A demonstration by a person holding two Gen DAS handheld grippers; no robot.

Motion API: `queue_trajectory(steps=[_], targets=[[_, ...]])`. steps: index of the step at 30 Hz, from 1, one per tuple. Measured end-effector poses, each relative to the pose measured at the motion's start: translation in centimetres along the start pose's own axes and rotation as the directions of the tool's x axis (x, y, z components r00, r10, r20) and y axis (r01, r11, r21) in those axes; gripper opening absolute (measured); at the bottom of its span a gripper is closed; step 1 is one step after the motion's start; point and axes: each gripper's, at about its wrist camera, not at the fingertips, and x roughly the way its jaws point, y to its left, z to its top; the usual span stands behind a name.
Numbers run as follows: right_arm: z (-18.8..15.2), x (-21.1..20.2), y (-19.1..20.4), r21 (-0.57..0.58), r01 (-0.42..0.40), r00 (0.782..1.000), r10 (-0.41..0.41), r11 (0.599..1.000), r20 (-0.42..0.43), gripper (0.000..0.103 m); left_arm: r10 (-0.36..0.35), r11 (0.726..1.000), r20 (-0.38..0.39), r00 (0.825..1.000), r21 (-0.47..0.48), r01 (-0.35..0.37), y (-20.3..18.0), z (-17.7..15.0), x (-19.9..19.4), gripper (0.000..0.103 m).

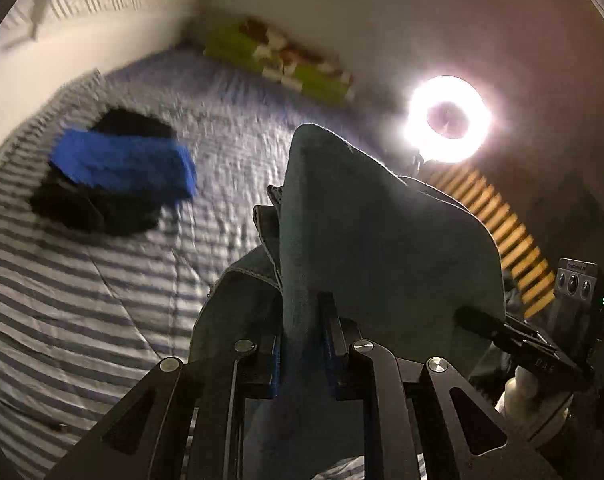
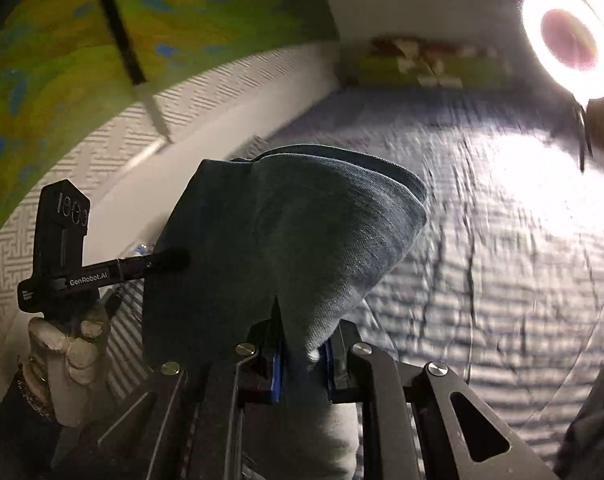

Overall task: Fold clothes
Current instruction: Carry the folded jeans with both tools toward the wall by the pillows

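Two wrist views over a striped bedsheet [image 1: 82, 300]. Left gripper [image 1: 302, 344]: jaws nearly closed, pads pinching a fold of the grey-green garment [image 1: 373, 240], which rises from the jaws toward 12 o'clock and drapes to 3 o'clock. Right gripper [image 2: 303, 354]: jaws likewise nearly closed on the same garment [image 2: 262, 248], whose bunched cloth fills the centre of that view. The garment hangs between the two grippers, held up off the sheet.

Edges and open room: in the left view the sheet lies bare from 7 to 10 o'clock and on toward the far edge at 12 o'clock; a white wall [image 1: 82, 52] bounds the bed at 10 to 11 o'clock. In the right view the sheet [image 2: 501, 240] is open from 1 to 4 o'clock; a patterned white wall [image 2: 102, 152] runs along 9 to 11 o'clock.

Other things: one folded pile, a blue cloth [image 1: 122, 164] atop a black cloth [image 1: 90, 208], at 10 o'clock in the left view; one green patterned pillow [image 1: 278, 60] at the far edge; one lit ring lamp [image 1: 447, 118] at 1 o'clock, its glare washing out the sheet beneath. A gloved hand [image 2: 66, 352] grips the left gripper's handle at 8 o'clock in the right view.

Count: two grippers, one held garment, two folded cloths, one pillow, one lamp.
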Motion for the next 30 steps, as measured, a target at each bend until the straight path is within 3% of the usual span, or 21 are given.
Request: queue_trajectory(steps=[6,12,19,25,30], targets=[[6.3,0.8,4.2,-0.095,-0.055,0.997,0.061,0.994,0.054,0.013,0.038,0.999,0.123,0.992,-0.028,-0.034,1.1,5.5,-5.3,0.016],[13.0,7.3,7.4,-0.078,-0.145,0.988,0.149,0.986,0.049,0.013,0.127,0.991,0.198,0.972,-0.056,-0.118,5.3,12.7,-8.3,0.016],[18.1,17.8,8.8,-0.036,-0.167,0.986,0.168,0.985,0.014,0.013,0.202,0.973,0.159,0.966,-0.146,-0.179,14.0,20.1,-3.8,0.015],[19.3,27.2,7.6,-0.044,-0.146,0.987,0.143,0.988,-0.069,0.013,0.239,0.95,0.089,0.967,-0.228,-0.214,21.9,21.1,3.4,0.015],[19.8,33.6,5.4,0.009,-0.13,0.986,0.13,0.991,-0.099,0.014,0.343,0.923,0.082,0.936,-0.212,-0.32,25.5,22.6,7.5,0.014]])
